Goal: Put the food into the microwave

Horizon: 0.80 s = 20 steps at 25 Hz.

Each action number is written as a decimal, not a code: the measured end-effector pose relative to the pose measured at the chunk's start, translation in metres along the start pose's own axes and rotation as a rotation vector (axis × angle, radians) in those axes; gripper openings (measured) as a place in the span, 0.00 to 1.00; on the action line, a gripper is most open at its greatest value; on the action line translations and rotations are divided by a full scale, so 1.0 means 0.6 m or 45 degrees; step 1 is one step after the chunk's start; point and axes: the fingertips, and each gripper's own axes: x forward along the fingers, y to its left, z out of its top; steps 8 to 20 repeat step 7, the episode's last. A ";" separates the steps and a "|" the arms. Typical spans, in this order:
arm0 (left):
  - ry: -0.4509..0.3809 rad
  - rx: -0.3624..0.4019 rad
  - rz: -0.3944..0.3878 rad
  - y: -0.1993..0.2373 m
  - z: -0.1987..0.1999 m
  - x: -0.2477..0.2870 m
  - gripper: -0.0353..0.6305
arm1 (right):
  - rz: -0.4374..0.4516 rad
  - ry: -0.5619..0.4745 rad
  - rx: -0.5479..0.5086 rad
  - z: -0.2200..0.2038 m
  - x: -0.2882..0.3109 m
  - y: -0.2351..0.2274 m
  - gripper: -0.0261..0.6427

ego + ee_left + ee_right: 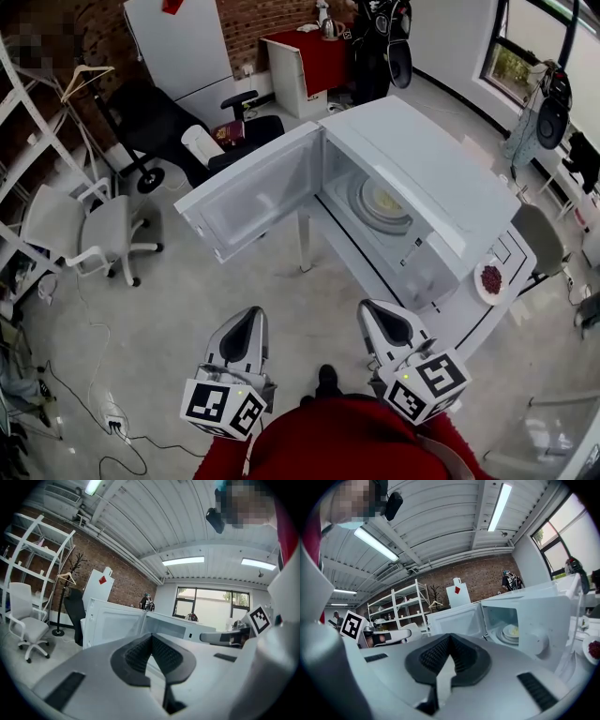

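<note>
Presently, head view: we find the microwave (431, 169) open, a plate of yellow food (382, 200) inside, a dish of red food (490, 278) beside it. Left gripper view: left gripper (151, 637) closed, empty. Right gripper view: right gripper (450, 637) likewise. We judge that dish goes next.

microwave (441, 173): white
food (383, 199): pale yellow
dish (478, 284): white, dark red bits
left gripper (251, 316): grey, black-and-white square markers
person's top (347, 442): red
</note>
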 end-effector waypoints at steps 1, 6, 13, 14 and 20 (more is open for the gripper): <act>0.004 -0.001 0.001 -0.001 -0.002 0.001 0.07 | 0.000 0.004 -0.001 -0.001 0.000 -0.002 0.06; 0.017 -0.007 0.011 -0.007 -0.013 0.010 0.07 | 0.008 0.016 0.002 -0.006 0.001 -0.016 0.06; 0.018 -0.010 0.012 -0.008 -0.013 0.012 0.07 | 0.009 0.016 0.003 -0.005 0.003 -0.019 0.06; 0.018 -0.010 0.012 -0.008 -0.013 0.012 0.07 | 0.009 0.016 0.003 -0.005 0.003 -0.019 0.06; 0.018 -0.010 0.012 -0.008 -0.013 0.012 0.07 | 0.009 0.016 0.003 -0.005 0.003 -0.019 0.06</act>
